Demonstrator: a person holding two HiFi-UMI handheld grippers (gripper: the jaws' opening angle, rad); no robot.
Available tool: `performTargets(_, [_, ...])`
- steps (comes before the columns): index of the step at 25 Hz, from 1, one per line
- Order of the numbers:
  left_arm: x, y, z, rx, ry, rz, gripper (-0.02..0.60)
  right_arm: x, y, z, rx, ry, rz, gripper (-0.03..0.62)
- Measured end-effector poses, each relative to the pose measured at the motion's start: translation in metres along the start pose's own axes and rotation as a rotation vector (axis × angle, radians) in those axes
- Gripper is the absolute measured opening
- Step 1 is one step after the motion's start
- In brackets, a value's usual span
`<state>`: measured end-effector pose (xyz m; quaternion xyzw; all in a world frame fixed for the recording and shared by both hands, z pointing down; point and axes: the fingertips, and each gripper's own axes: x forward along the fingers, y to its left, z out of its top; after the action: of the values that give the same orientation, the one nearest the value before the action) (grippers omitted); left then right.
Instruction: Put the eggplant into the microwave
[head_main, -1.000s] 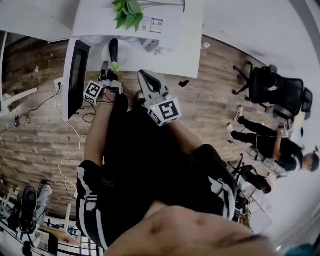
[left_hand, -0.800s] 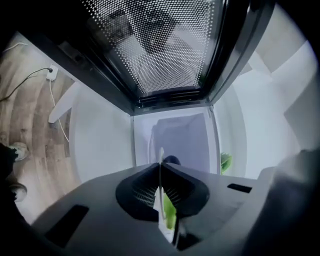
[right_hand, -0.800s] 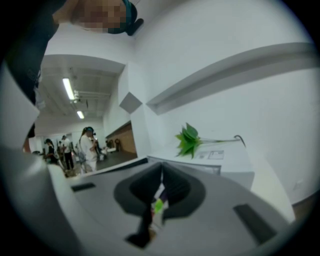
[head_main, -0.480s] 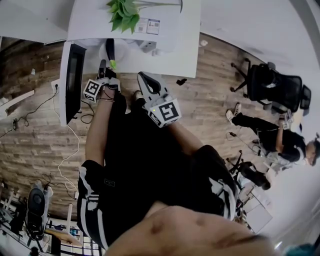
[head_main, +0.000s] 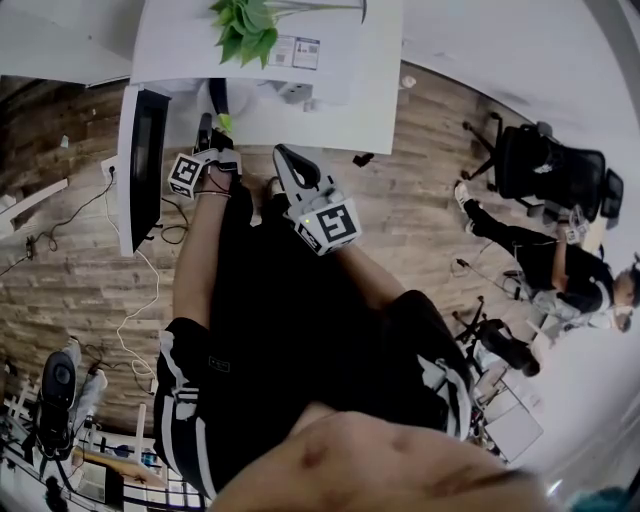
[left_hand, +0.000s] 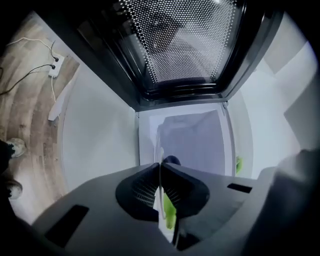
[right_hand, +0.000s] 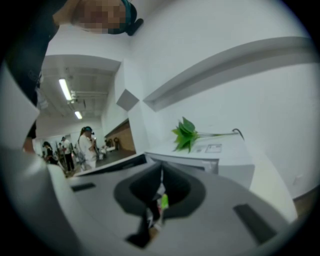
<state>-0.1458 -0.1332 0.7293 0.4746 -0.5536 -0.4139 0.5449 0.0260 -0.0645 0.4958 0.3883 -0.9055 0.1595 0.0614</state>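
- Left gripper clamps the eggplant by its green stem, at the microwave mouth, 12 o'clock.
- Right gripper closed, empty.
- Stem grip may slip, dropping the eggplant short.

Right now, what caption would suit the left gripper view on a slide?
Left hand-held gripper, shut on the eggplant by its green stem, faces the open microwave below its mesh door.

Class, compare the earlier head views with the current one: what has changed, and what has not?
The left gripper, shut on the eggplant, edged slightly forward toward the microwave. The right gripper stayed shut and empty; the microwave door stayed open.
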Motion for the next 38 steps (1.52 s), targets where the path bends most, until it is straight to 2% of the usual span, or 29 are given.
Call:
performTargets(16, [0.019, -0.001, 0.006, -0.011, -0.04, 0.005, 0.039, 0.007, -0.002, -0.003, 0.017, 0.01, -0.002, 0.032])
performTargets(38, [0.053, -0.004, 0.006, 0.028, -0.054, 0.025, 0.04, 0.008, -0.017, -0.008, 0.027, 0.027, -0.03, 0.032])
